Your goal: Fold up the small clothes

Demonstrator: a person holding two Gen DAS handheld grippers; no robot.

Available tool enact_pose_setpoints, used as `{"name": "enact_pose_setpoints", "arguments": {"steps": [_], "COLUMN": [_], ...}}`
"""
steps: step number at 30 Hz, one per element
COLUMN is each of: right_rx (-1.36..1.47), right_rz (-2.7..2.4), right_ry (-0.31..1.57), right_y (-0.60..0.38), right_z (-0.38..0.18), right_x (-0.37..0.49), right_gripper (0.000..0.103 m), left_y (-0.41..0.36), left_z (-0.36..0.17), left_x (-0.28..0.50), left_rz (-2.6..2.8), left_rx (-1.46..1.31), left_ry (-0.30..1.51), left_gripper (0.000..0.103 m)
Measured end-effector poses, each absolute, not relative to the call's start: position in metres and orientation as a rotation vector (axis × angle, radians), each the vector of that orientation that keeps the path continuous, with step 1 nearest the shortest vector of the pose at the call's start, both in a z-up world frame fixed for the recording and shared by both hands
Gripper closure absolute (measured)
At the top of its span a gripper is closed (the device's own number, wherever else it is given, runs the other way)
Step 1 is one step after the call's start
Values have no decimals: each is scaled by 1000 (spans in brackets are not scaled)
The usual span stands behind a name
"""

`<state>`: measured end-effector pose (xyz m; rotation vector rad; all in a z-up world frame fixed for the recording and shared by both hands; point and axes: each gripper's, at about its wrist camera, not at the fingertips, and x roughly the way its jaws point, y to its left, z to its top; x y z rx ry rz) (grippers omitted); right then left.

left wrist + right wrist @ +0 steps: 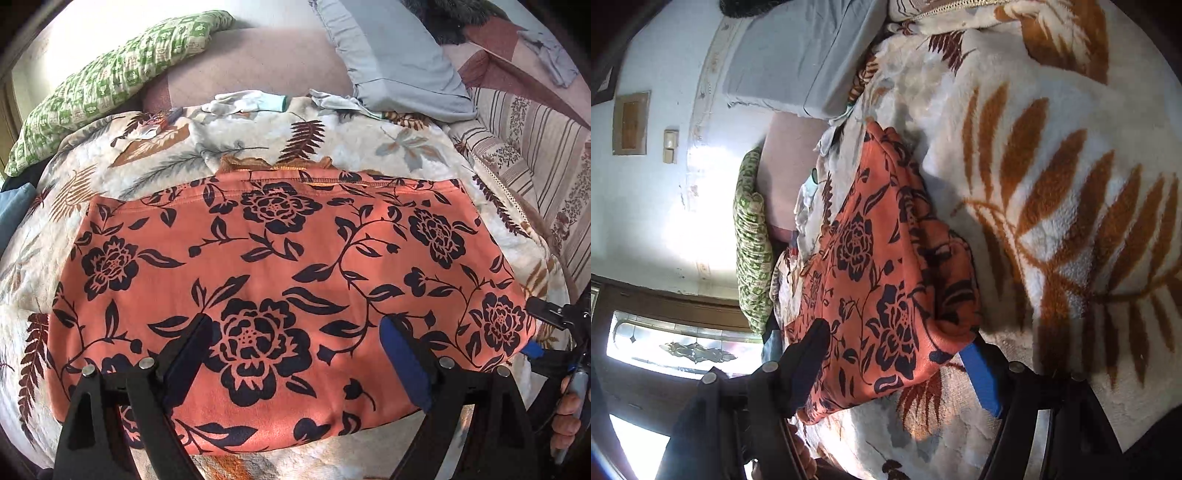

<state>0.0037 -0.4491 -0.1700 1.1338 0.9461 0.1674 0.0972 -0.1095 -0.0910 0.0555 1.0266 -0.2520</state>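
An orange garment (280,240) with a black flower print lies flat and folded on a leaf-print blanket (258,147). My left gripper (295,321) hovers over its near half, open wide, with nothing pressed between its fingers. The right gripper (546,314) shows at the garment's right end, with a hand (567,413) behind it. In the right wrist view, which is rolled sideways, that end of the garment (879,258) lies between the spread fingers of my right gripper (895,336). The blue pad (982,376) stands beside the cloth's edge on the blanket (1052,184), and the pads do not squeeze it.
A green patterned pillow (110,74) and a grey pillow (399,55) lie at the far side of the bed. Small pale clothes (243,101) sit beyond the garment. Striped bedding (535,147) runs along the right. A wall and window (683,350) lie past the bed.
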Motion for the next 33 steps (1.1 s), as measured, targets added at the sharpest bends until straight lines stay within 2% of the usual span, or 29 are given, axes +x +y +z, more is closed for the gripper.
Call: {"name": "enact_pose_setpoints", "arguments": {"steps": [3, 4, 5, 6, 7, 11, 16, 21, 24, 27, 29, 31, 33], "right_rx": [1129, 1114, 1098, 1073, 1039, 875, 653, 510, 393, 297, 347, 450, 607], "right_rz": [165, 164, 167, 163, 144, 121, 278, 539, 674, 645, 608, 505, 348], "right_ry": [996, 1001, 1003, 1014, 1028, 1043, 899, 840, 862, 871, 888, 913, 920], "right_y": [-447, -445, -446, -445, -443, -425, -362, -245, -159, -125, -146, -198, -268], "right_z": [-181, -178, -176, -173, -170, -143, -55, 3, 8, -13, -34, -60, -86], "right_x": [14, 17, 18, 20, 23, 36, 50, 64, 67, 53, 43, 33, 21], "right_gripper": [30, 37, 48, 77, 81, 85, 86, 88, 88, 86, 78, 28, 25], "left_y": [-123, -130, -134, -136, -135, -116, -25, 90, 149, 180, 184, 173, 148], "left_z": [-131, -131, -130, -129, -128, -115, -70, -43, -44, -48, -52, -56, -56], "left_x": [106, 101, 98, 98, 100, 103, 81, 47, 24, 6, 4, 13, 24], "left_rz": [-208, -201, -193, -190, -193, -242, -156, -3, 97, 166, 167, 139, 81], "left_rx": [195, 252, 282, 284, 276, 177, -100, -308, -373, -421, -436, -428, -408], "left_ry": [1161, 1116, 1102, 1107, 1119, 1136, 1012, 955, 950, 935, 937, 950, 965], "left_gripper": [9, 8, 8, 8, 8, 8, 8, 8, 8, 8, 8, 8, 8]}}
